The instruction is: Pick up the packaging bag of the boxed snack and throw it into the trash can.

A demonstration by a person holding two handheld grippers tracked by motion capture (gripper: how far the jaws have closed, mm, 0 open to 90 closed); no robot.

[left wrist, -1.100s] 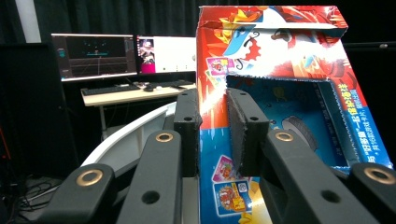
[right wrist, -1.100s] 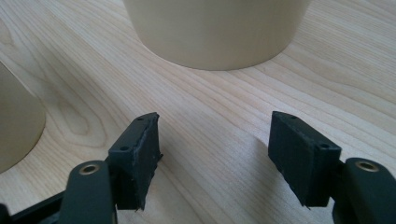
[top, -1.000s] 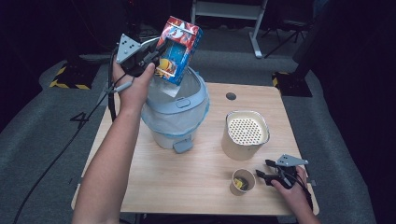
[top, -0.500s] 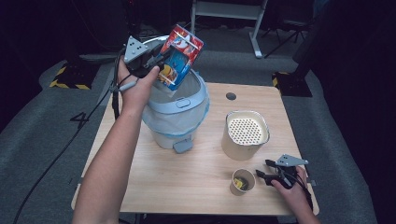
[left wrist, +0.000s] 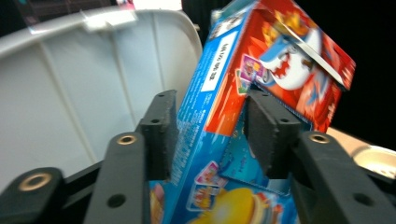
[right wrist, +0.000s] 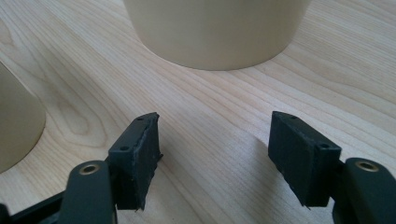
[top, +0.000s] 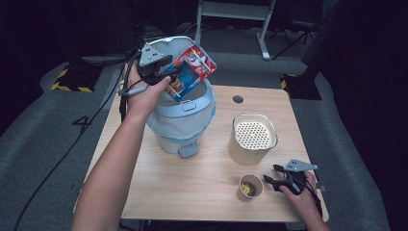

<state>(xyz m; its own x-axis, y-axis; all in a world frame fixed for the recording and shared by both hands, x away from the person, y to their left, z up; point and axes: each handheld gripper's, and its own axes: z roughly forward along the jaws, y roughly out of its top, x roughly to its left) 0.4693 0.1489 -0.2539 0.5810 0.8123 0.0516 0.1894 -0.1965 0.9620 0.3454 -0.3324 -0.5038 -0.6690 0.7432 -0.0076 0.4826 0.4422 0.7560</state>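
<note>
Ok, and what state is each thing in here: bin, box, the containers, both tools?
Bin: upright, lid raised, liner fitted.
Box: tilted above the bin's mouth, between the left tool's jaws.
Left tool: jaws have just been opening, box between them.
Right tool: on the table, jaws apart, empty.
Perforated-top container: upright.
Paper cup: upright, something yellow inside.

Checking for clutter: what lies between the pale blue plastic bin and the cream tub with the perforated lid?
Only bare wooden table, as the high view shows.
</note>
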